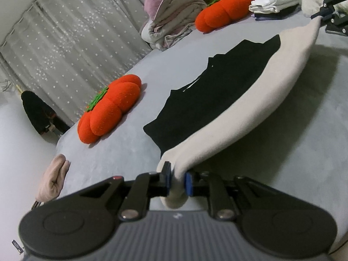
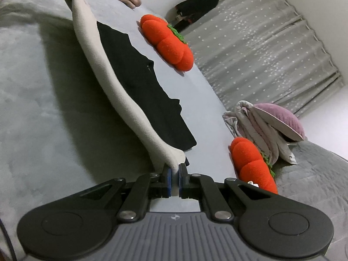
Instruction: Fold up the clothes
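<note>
Left gripper (image 1: 177, 179) pinching cream garment (image 1: 261, 91), right gripper (image 2: 175, 174) likewise

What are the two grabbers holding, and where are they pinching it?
Both hold one soft cream fleece garment. The left gripper pinches one end of its lifted edge, the right gripper the other end.
</note>
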